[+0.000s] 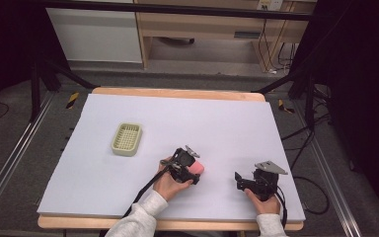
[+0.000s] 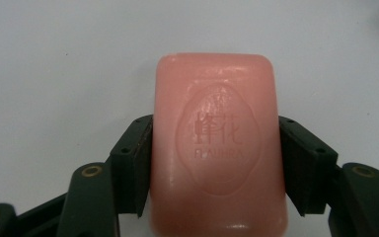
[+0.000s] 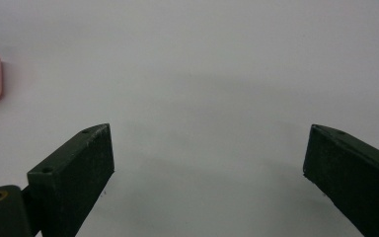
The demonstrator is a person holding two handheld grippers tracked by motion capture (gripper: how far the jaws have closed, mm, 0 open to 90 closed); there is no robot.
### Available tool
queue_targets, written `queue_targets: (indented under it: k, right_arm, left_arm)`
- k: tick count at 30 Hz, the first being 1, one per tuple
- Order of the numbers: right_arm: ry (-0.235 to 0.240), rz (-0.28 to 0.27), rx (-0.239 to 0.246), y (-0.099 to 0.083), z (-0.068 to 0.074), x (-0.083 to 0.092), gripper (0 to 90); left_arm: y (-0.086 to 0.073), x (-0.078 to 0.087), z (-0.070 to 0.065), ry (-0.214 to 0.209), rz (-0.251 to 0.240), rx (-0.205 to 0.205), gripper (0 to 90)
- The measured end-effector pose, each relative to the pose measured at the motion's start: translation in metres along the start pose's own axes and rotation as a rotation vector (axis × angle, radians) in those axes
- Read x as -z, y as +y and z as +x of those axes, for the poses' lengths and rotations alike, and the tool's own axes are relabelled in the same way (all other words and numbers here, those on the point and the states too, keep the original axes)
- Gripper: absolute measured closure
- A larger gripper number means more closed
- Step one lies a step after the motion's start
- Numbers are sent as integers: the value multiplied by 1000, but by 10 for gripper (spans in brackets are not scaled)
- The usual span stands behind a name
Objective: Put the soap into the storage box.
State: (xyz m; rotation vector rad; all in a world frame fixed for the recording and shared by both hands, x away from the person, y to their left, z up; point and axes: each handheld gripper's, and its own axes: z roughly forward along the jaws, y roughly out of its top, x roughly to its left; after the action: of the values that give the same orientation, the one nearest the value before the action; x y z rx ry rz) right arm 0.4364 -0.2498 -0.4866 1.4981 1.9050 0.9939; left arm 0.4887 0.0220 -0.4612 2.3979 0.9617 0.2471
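The left tool (image 2: 216, 163) is clamping the pink soap bar (image 2: 216, 148) across its long flanks: firm, slick, fairly light; right tool (image 3: 207, 163) is gaping wide.

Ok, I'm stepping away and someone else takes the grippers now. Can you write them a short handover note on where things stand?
Left hand-held gripper: shut on the pink soap bar, jaws pressing both long sides; the bar looks to be at table level, near the middle front.
Right hand-held gripper: open, holding nothing, over bare table right of the soap.
Soap dish: pale green, slotted, holding nothing, left and farther back from the soap.
Done: soap gripped.
Left, likely: carry the bar to the dish, set it in, release.
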Motion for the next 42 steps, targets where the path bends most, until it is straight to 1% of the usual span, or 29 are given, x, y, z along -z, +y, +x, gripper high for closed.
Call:
queue_targets:
  k: [2, 4, 7, 8, 9, 10, 16, 20, 22, 26, 29, 30, 34, 35, 36, 39, 42]
  right_arm:
    - [1, 1, -2, 0, 0, 0, 56]
    - [1, 1, -3, 0, 0, 0, 56]
    - [1, 1, -3, 0, 0, 0, 56]
    - [1, 1, -4, 0, 0, 0, 56]
    - [1, 0, -5, 0, 0, 0, 56]
    - [-1, -1, 0, 0, -1, 0, 56]
    - [0, 1, -2, 0, -1, 0, 56]
    - [3, 3, -6, 0, -1, 0, 56]
    - [0, 3, -4, 0, -1, 0, 56]
    - [2, 4, -7, 0, -1, 0, 56]
    - [2, 3, -6, 0, -1, 0, 56]
    - [0, 2, -4, 0, -1, 0, 56]
    - [0, 3, -4, 0, 0, 0, 56]
    - [1, 3, -5, 0, 0, 0, 56]
    - [1, 3, -6, 0, 0, 0, 56]
    - [0, 4, -5, 0, 0, -1, 56]
    - [-1, 3, -5, 0, -1, 0, 56]
  left_arm:
    - [0, 1, 1, -3, -4, -4, 371]
    - [0, 4, 1, -10, -8, 1, 372]
    - [-1, 10, 3, -9, -21, 4, 372]
    - [-1, 13, 4, -8, -26, 5, 372]
    - [-1, 15, 5, -7, -24, -4, 372]
    - [-1, 16, 5, -10, -29, 2, 372]
    - [-4, 31, 14, -1, -38, -1, 371]
    - [-8, 37, 20, 1, -42, 15, 372]
    - [-10, 40, 24, 2, -45, 14, 372]
    - [-13, 47, 31, 10, -55, 27, 372]
    - [-15, 52, 35, 12, -71, 46, 372]
    - [-15, 54, 37, 17, -68, 43, 372]
    - [-17, 61, 43, 20, -88, 63, 372]
    - [-17, 64, 45, 23, -87, 62, 372]
    - [-17, 65, 46, 24, -95, 69, 372]
    - [-19, 72, 53, 40, -101, 80, 372]
    - [-20, 77, 59, 45, -104, 88, 372]
